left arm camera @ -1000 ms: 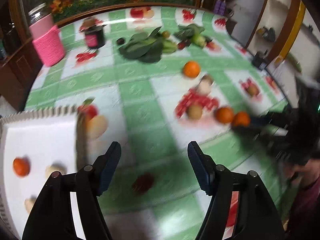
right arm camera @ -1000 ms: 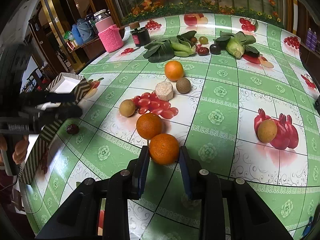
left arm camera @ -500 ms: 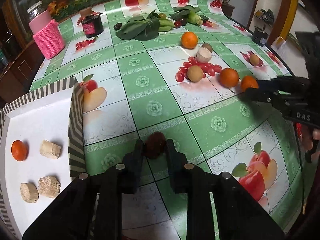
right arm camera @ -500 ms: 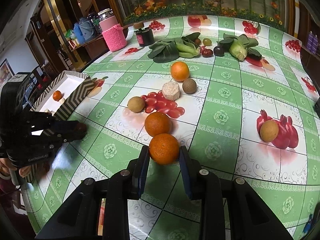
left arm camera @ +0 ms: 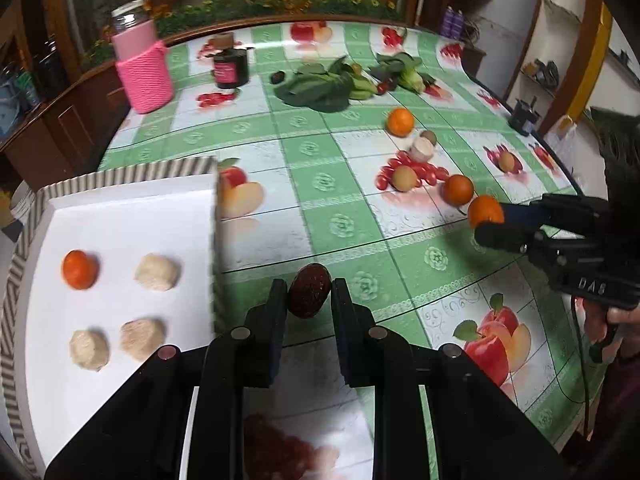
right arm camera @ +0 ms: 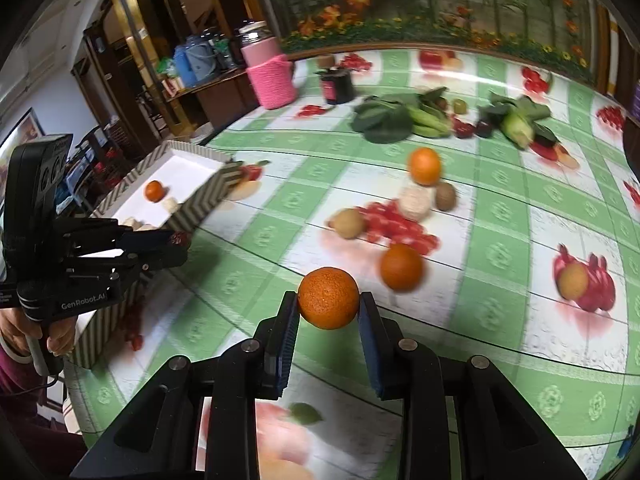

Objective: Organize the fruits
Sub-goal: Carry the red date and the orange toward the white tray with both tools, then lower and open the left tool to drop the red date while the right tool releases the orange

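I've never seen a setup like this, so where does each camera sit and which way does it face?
Left wrist: on the left gripper, looking down along its fingers at a dark red fruit they clamp, the tray beside it.
Right wrist: on the right gripper, fingers clamping an orange; a hand shows.
Shared: each sees the other gripper, the tray and the green table.

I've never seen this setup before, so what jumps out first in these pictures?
The two grippers, each carrying fruit: the right gripper clamps an orange above the green checked tablecloth, and the left gripper pinches a dark red fruit. The white tray to the left holds a small orange and three pale pieces.
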Demonstrator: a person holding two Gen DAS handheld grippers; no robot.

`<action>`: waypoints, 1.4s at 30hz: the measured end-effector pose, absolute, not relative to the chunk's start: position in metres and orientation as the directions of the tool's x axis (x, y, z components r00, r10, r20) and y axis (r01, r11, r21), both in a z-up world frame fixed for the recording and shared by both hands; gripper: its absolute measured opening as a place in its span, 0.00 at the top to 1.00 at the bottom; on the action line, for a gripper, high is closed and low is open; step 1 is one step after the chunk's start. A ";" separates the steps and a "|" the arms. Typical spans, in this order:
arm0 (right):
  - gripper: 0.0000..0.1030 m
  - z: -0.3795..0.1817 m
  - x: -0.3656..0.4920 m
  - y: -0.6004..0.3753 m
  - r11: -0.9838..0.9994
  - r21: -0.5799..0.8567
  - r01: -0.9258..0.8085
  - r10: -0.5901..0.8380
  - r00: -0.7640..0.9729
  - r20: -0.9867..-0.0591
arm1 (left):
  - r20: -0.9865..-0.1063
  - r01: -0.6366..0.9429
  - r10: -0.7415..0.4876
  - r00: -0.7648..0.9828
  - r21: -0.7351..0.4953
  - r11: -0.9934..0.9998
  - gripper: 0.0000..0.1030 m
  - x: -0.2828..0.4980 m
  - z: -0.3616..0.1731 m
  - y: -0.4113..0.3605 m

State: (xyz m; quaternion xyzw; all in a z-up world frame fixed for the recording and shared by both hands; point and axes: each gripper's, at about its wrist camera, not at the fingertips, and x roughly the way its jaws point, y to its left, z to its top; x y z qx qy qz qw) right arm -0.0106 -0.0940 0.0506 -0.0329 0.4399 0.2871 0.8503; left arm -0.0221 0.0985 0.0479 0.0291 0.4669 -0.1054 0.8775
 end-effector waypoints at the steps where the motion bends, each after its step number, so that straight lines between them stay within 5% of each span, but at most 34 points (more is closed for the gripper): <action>1: 0.70 0.052 -0.012 -0.088 0.827 0.195 -0.527 0.464 0.445 -0.766 | -0.823 0.202 -0.155 0.547 -0.050 0.978 0.81 -0.024 0.050 0.104; 42: 0.71 0.052 -0.036 0.126 0.580 0.152 -0.800 0.553 0.250 -0.795 | -0.826 -0.127 0.065 0.560 -0.008 0.992 0.81 -0.037 0.038 0.253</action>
